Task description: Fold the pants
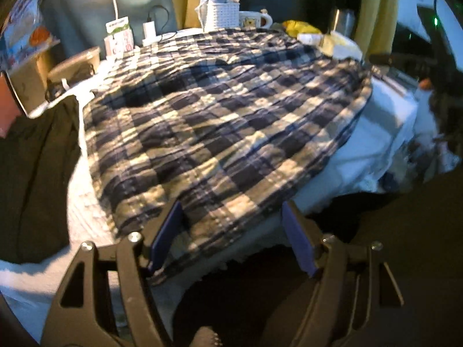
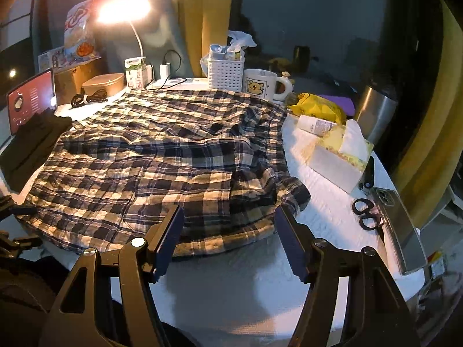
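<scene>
Navy-and-cream plaid pants (image 2: 162,156), crinkled, spread flat across the white-covered table (image 2: 260,283), near hem at the edge

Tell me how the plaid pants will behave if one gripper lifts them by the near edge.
The plaid pants will probably go limp and drape, since the cloth already lies in soft wrinkles and folds. They look thin and crinkled, so likely light. Lifted at one spot, the rest would probably drag across the white table cover rather than rise flat.

- Ahead of you a lit desk lamp (image 2: 124,8) on a white gooseneck casts warm light across the white-covered table (image 2: 327,211).
- Behind it you see a grey-blue wall (image 2: 303,14) with yellow curtains (image 2: 196,23).
- The room's right side stays dark.
</scene>
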Available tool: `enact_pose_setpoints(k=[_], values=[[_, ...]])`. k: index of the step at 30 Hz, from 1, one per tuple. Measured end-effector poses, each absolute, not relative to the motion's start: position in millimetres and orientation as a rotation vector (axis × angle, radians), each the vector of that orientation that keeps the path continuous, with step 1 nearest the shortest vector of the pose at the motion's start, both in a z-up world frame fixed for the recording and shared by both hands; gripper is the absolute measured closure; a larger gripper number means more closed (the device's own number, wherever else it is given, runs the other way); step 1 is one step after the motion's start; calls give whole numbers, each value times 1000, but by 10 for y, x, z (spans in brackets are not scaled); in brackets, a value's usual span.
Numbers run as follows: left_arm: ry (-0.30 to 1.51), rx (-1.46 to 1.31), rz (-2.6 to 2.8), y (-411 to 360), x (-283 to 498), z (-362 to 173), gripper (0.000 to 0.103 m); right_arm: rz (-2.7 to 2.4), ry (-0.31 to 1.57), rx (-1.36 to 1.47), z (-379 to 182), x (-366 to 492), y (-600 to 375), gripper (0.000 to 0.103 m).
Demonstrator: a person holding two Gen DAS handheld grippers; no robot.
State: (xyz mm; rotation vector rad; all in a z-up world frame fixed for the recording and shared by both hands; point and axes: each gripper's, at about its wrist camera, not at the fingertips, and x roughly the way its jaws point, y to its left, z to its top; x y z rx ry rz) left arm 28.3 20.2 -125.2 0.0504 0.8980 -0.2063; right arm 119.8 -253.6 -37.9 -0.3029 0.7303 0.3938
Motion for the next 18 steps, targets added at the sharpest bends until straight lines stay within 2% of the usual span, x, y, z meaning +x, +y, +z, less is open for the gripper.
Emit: enact_pose_setpoints(k=[11,18], values=[[850,-36,25,633,370,-1271,30,367,748,-279,-473,1286,-2627,35],[843,-16,-43,660,286,-1273,30,318,759,-229,-522,1346,-2833,35]])
